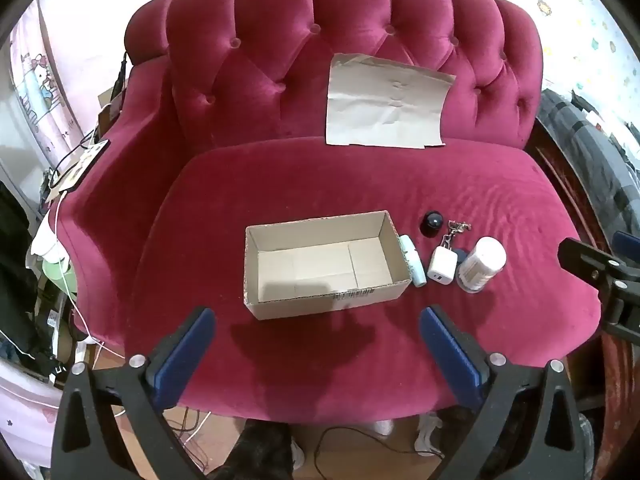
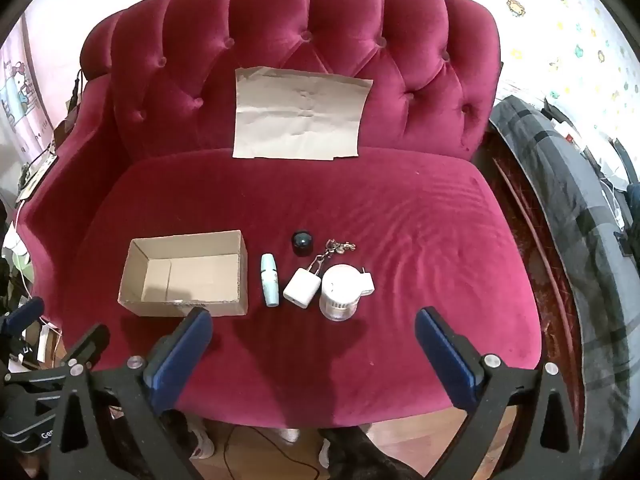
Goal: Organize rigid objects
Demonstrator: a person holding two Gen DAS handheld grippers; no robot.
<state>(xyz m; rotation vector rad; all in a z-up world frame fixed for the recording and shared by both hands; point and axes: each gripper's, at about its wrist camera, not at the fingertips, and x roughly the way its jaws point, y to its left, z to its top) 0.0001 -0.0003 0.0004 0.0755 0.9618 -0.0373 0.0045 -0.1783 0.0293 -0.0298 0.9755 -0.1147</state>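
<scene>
An open, empty cardboard box [image 1: 324, 266] [image 2: 186, 280] sits on the red sofa seat [image 1: 360, 184]. To its right lie a pale blue tube [image 1: 412, 260] [image 2: 269, 280], a white charger on a keychain [image 1: 442, 266] [image 2: 302, 291], a white jar [image 1: 482, 264] [image 2: 340, 292], a small white plug [image 2: 367, 284] behind the jar, and a dark round ball [image 1: 431, 222] [image 2: 302, 242]. My left gripper [image 1: 316, 344] is open and empty in front of the box. My right gripper [image 2: 314, 344] is open and empty in front of the small objects.
A sheet of brown paper [image 1: 384, 104] [image 2: 300, 114] leans on the tufted sofa back. Cables and clutter lie at the left [image 1: 52, 240]. A grey plaid blanket [image 2: 580, 220] is at the right. Wooden floor with cables [image 1: 340, 448] lies below the seat's front edge.
</scene>
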